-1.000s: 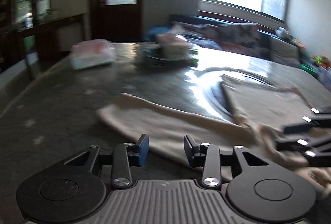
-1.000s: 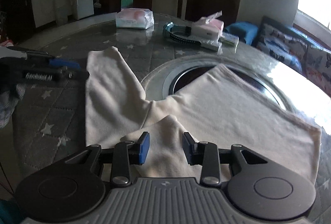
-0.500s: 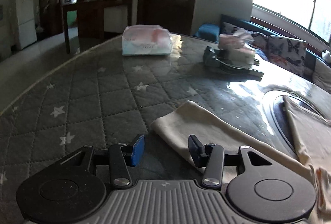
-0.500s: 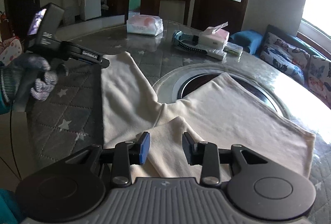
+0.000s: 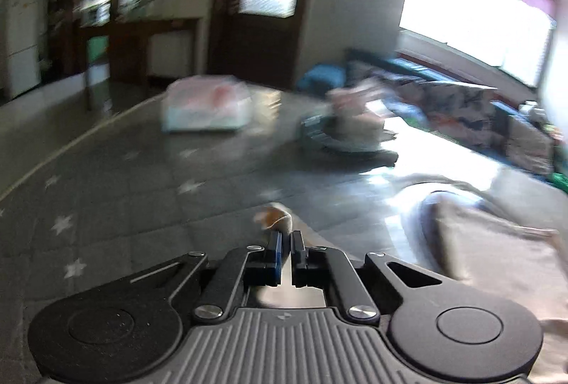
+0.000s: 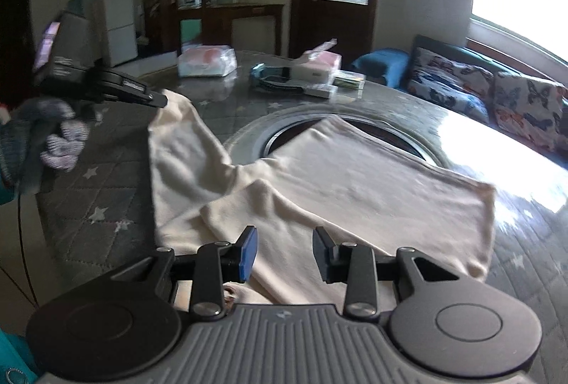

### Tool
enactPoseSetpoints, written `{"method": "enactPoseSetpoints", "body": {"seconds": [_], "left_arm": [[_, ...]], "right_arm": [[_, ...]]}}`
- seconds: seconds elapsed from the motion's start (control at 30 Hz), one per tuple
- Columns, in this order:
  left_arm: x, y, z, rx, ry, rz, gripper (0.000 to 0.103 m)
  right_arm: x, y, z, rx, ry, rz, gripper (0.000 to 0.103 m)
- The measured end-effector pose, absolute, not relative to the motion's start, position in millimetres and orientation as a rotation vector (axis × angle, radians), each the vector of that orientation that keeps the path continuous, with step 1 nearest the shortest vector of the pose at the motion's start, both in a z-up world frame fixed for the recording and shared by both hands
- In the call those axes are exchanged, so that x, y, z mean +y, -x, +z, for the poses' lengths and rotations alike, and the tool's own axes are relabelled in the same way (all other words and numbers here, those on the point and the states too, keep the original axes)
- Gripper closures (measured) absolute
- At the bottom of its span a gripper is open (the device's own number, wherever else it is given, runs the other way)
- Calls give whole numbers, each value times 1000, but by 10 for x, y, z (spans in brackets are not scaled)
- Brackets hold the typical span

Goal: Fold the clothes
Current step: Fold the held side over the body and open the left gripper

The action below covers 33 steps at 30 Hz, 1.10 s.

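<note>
A cream long-sleeved garment (image 6: pixel 355 178) lies spread on the dark quilted table (image 6: pixel 88 206). Its left sleeve (image 6: pixel 181 142) runs away from me, and the other sleeve is folded across the body near my right gripper. My left gripper (image 5: pixel 286 238) is shut on the cuff end of the left sleeve, and a bit of cloth (image 5: pixel 280 222) pokes out past the pads. In the right wrist view the left gripper (image 6: pixel 158 99) pinches that sleeve tip just above the table, held by a gloved hand (image 6: pixel 60 135). My right gripper (image 6: pixel 284 243) hangs open over the folded sleeve, holding nothing.
A wrapped tissue pack (image 6: pixel 207 60) and a tray with a tissue box (image 6: pixel 294 78) sit at the far side of the table. A round glass inset (image 6: pixel 284 132) lies partly under the garment. A sofa with butterfly cushions (image 6: pixel 497 93) stands at the right.
The left gripper has closed on the sleeve's cuff end and raised it slightly off the table. The right gripper has drifted over the garment, still open.
</note>
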State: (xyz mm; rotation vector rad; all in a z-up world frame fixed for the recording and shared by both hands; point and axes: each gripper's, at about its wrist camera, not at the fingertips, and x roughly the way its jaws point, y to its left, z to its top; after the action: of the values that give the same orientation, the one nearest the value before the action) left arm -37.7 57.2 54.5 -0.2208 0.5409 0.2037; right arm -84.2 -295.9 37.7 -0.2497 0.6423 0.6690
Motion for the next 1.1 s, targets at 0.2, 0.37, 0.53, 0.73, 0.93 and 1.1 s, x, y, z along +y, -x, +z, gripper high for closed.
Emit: {"method": "enactPoseSetpoints", "body": {"seconds": [0.2,0.37,0.53,0.73,0.93,1.1], "left_arm": [[-246,578,840,470,133,-75,98],[-873,686,811,478,53,-306,98],[-1253,701,595,553,-39,-421,94],[-1189,805,553,560,-87,-438,84],[-727,900,542,554,-73,-314,63],[-313,966,450,579,-54,-187,53]], "right_arm": [[-3263,804,399,633,163,603,68],[-3490,798,429,630,101,550,68],[-3629,791,424,643,56,511,68],[-3591,734,386,683,20,533,68],[-3300,635,296,723,21,595,68],[-3080,497,152,769,41,599,68]]}}
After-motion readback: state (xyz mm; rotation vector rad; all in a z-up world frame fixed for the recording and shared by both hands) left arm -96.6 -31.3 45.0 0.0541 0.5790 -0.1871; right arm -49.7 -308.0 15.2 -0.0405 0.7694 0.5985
